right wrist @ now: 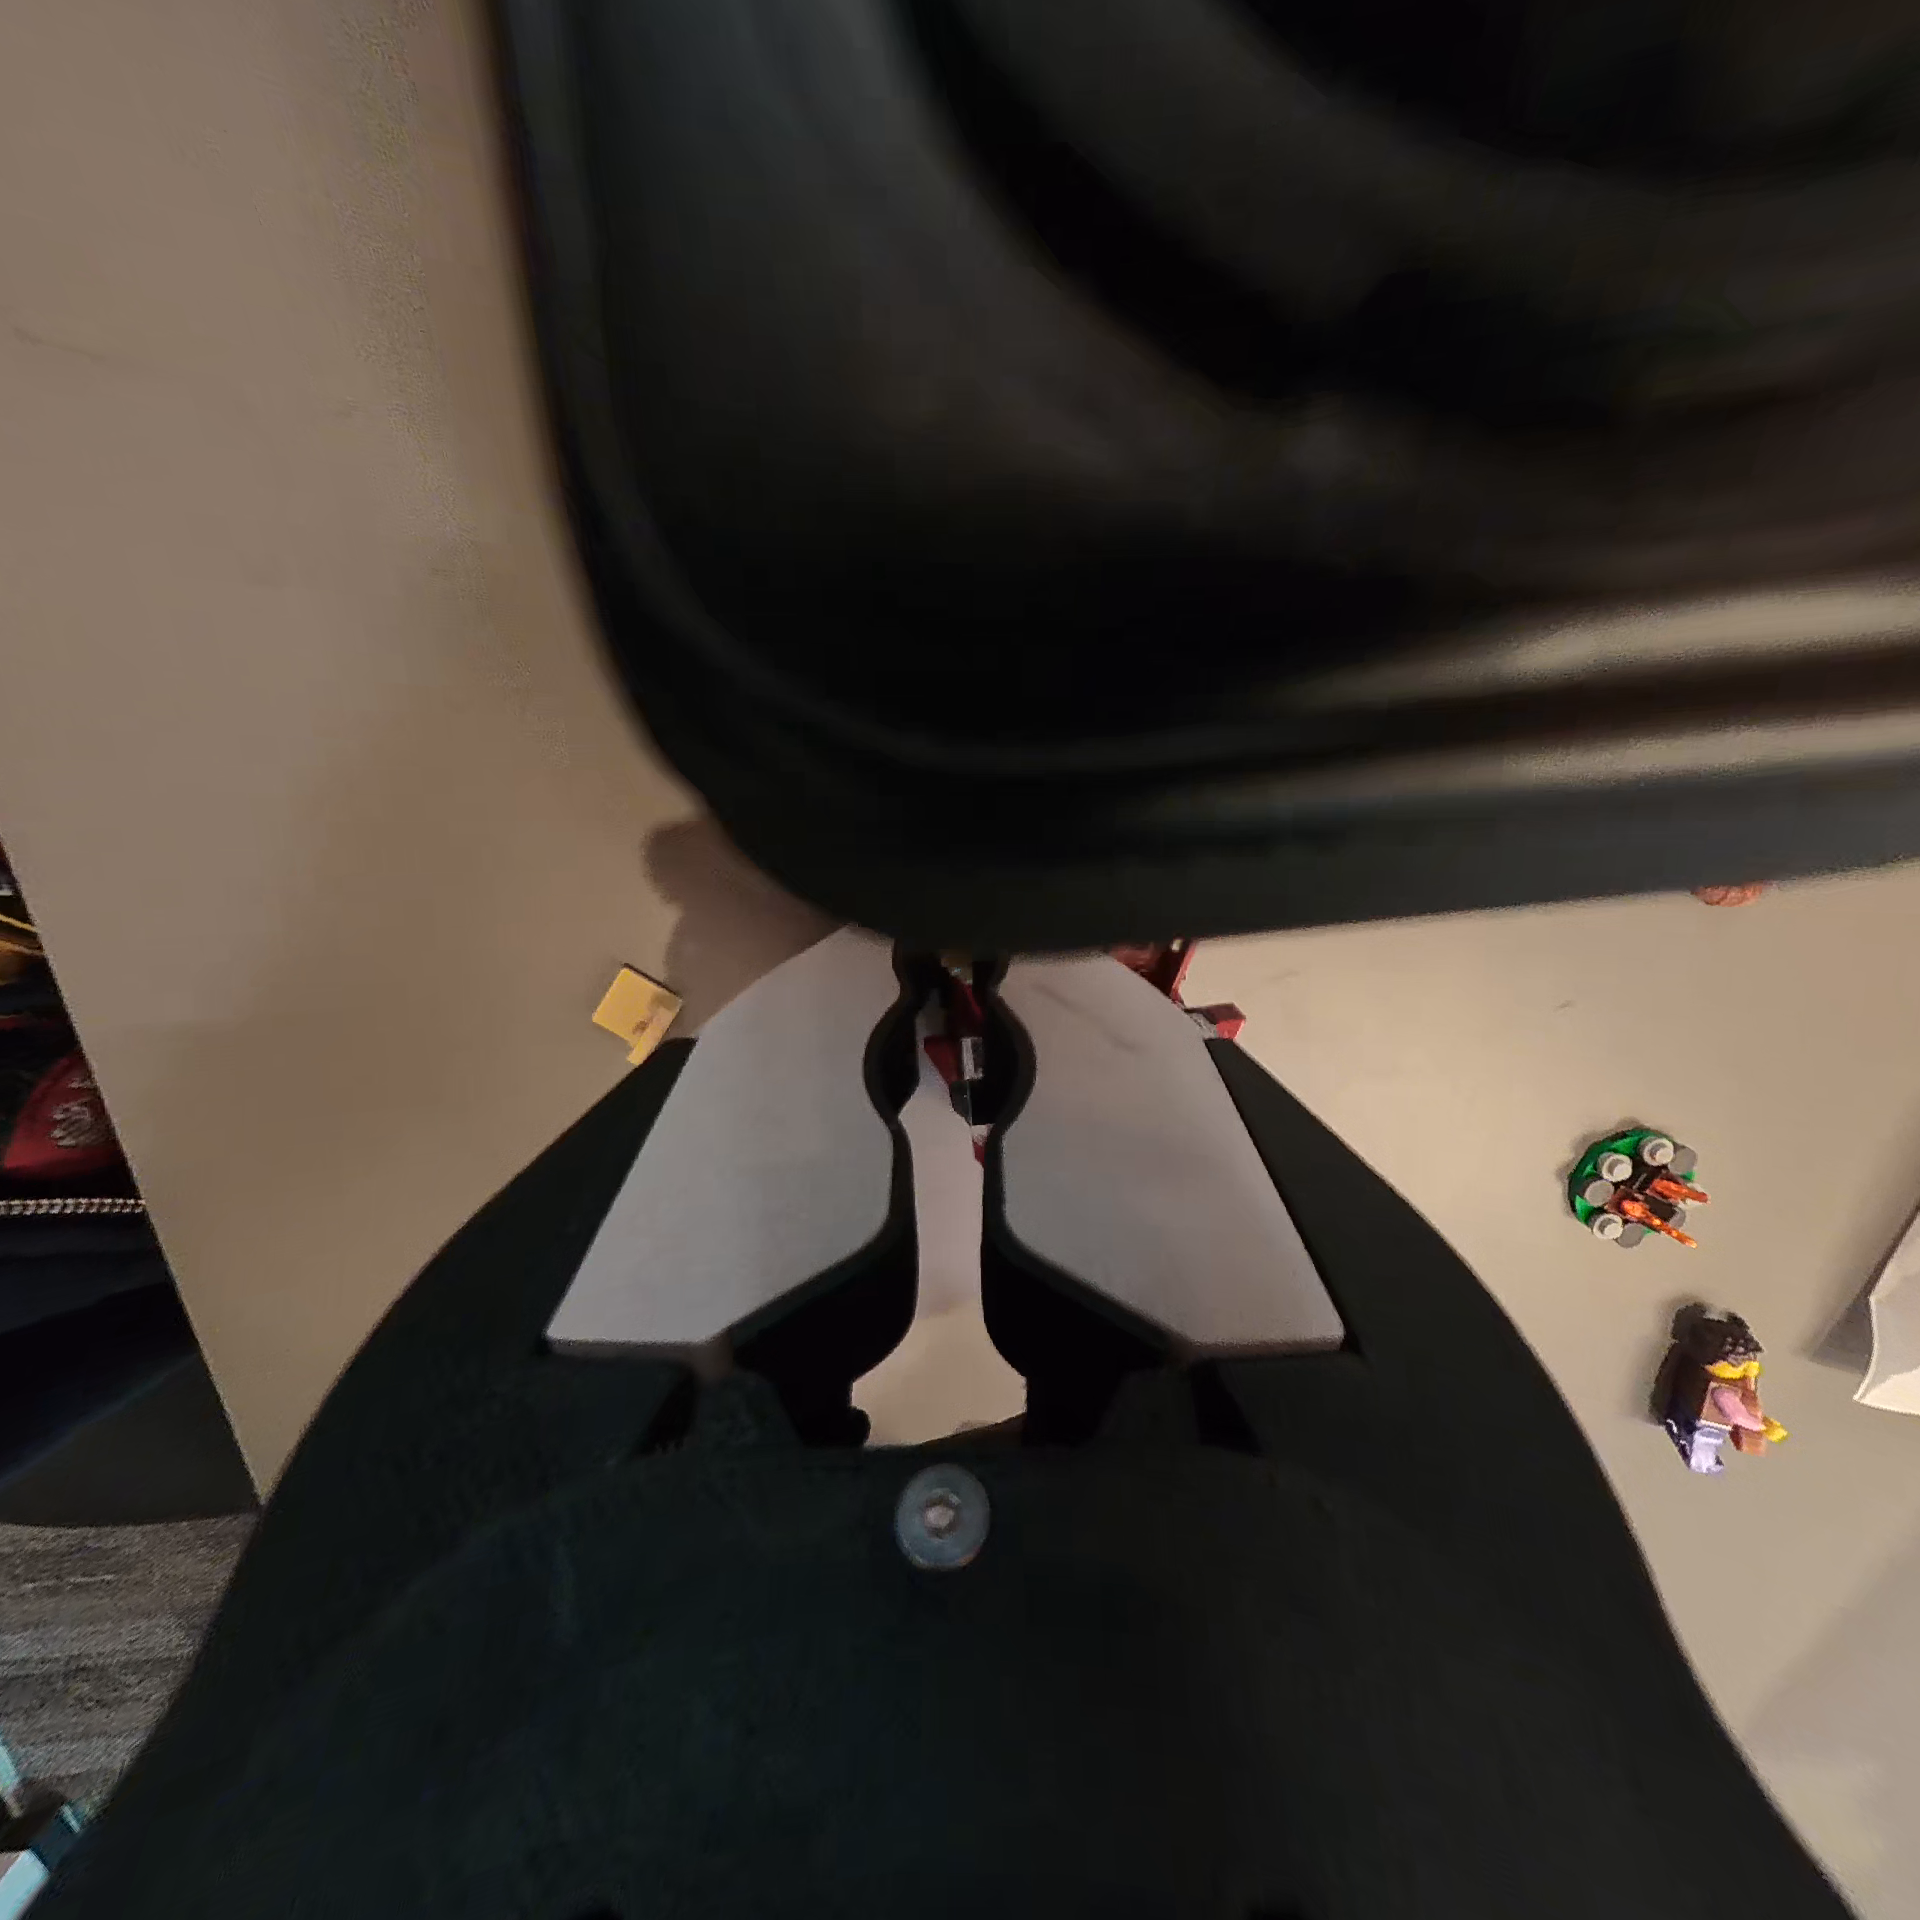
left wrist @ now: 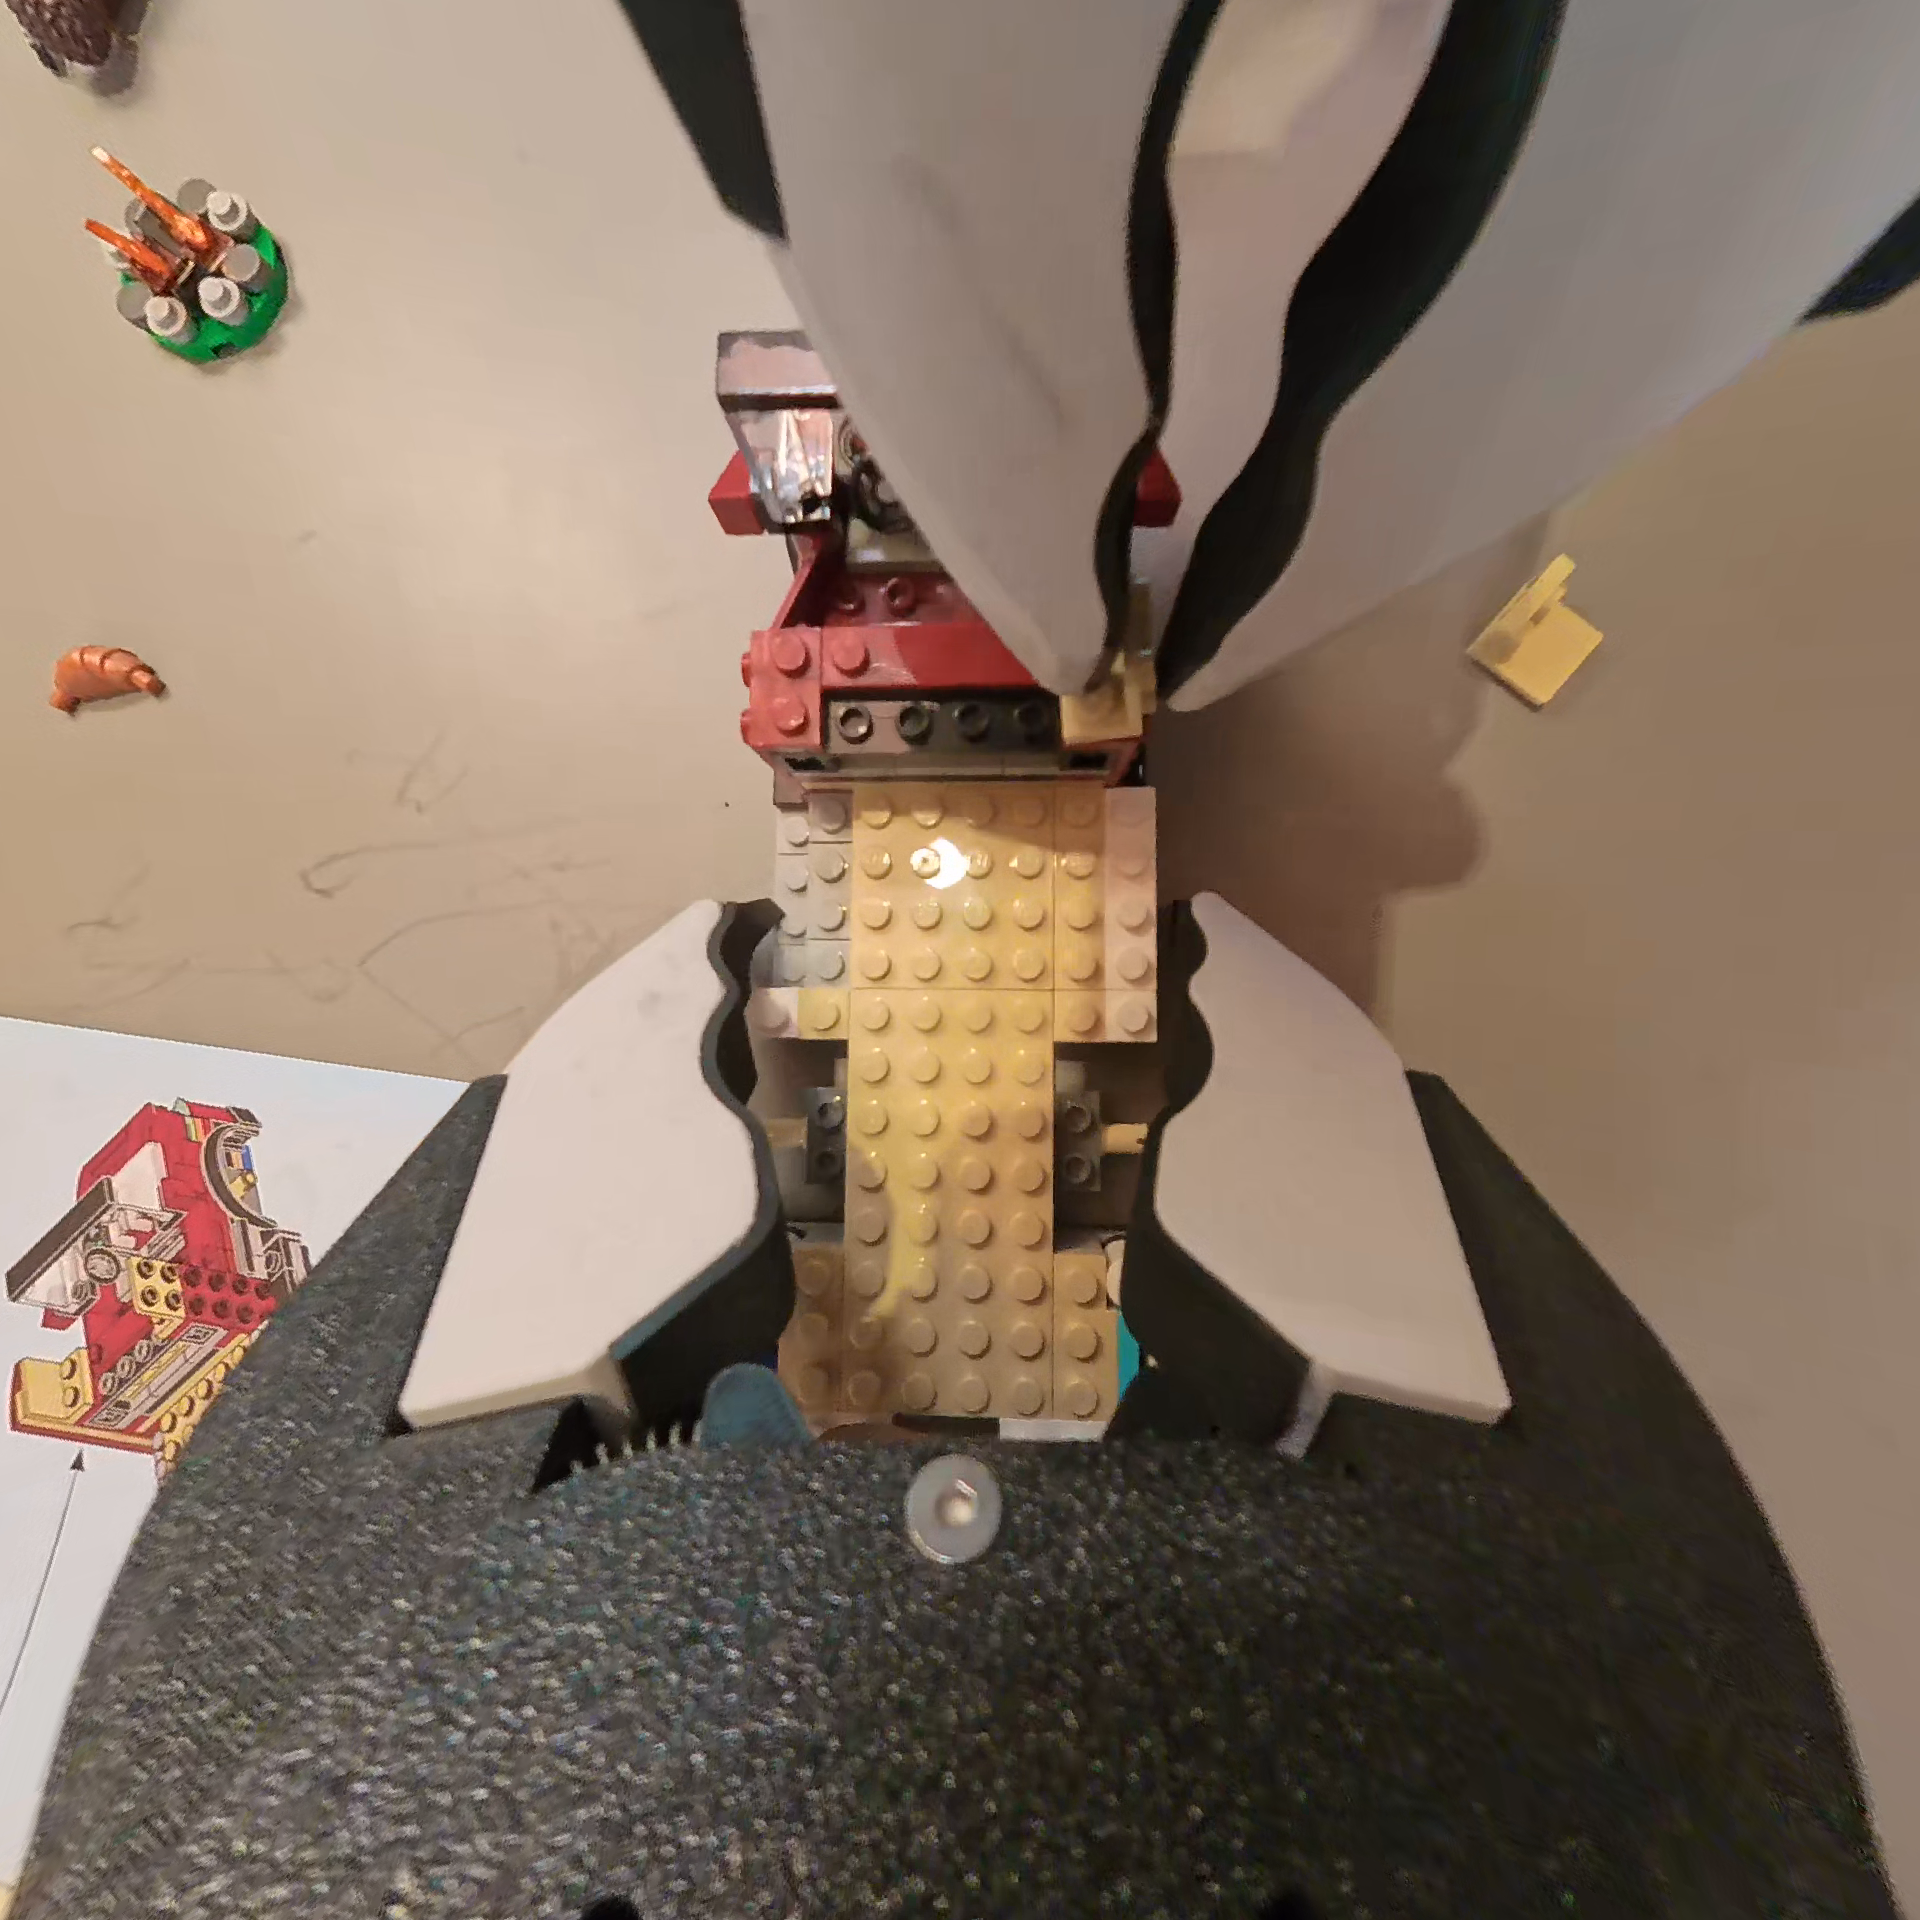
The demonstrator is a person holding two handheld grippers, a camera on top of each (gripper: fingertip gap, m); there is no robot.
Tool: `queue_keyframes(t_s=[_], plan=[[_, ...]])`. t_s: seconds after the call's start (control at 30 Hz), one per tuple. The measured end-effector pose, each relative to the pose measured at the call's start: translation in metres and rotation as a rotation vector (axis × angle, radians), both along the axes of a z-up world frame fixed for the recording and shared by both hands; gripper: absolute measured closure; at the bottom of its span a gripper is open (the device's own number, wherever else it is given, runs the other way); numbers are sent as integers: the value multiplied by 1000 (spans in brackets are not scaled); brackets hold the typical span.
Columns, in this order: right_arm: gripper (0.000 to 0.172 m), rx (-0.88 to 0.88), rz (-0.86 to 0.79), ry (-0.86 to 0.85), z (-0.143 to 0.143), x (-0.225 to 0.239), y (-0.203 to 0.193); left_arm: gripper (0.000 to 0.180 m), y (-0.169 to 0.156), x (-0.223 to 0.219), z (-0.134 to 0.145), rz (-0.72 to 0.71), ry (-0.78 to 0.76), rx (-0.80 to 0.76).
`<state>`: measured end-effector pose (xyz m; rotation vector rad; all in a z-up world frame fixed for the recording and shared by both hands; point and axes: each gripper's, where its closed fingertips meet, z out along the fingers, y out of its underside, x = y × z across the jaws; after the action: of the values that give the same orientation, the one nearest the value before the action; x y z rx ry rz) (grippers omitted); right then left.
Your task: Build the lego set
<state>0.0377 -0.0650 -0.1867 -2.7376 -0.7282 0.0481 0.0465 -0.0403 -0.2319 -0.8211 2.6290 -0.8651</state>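
You are bracing a long toy-brick model (left wrist: 966, 1091), its tan studded plates facing up, between the wide-set fingers of your left hand-held gripper (left wrist: 961, 935); the black pads are standing against both flanks of the tan deck. The model is lying on the beige bench (left wrist: 416, 623) with its long axis running straight away from the left wrist camera, the dark red, black-studded end (left wrist: 883, 665) pointing to the far side. There, your right hand-held gripper (left wrist: 1127, 686) is reaching down with its jaws drawn narrow, pinching a small pale tan brick piece (left wrist: 1107, 712) at the model's far right corner. In the right wrist view the fingertips are tucked under the dark body of the other tool. A loose yellow square plate (left wrist: 1538, 634) is lying to the right, an orange croissant piece (left wrist: 104, 675) and a green round base with grey studs and orange spikes (left wrist: 203, 270) to the left, and a printed instruction sheet (left wrist: 156, 1247) near the left corner. A small toy figure (right wrist: 1714, 1387) is standing apart on the bench.
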Motion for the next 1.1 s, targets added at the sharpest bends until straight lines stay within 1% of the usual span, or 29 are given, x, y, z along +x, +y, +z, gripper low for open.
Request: queue_keyframes(t_s=[0.2,0.37,0.47,0.63,0.8,1.1], plan=[[165,15,-16,-6,0,0,0,101,-3,2,-1,-7,11,-7],[165,13,-17,-3,0,0,-1,98,-5,5,-3,16,53,-25],[165,17,-18,-1,0,0,-2,97,-5,4,-3,18,54,-28],[165,21,-18,2,0,0,-2,96,-6,2,3,19,68,-88],[165,23,-19,-3,1,2,-2,96,-4,1,4,19,62,-88],[157,23,-18,-8,1,2,-3,96,-5,-2,-1,7,78,-72]])
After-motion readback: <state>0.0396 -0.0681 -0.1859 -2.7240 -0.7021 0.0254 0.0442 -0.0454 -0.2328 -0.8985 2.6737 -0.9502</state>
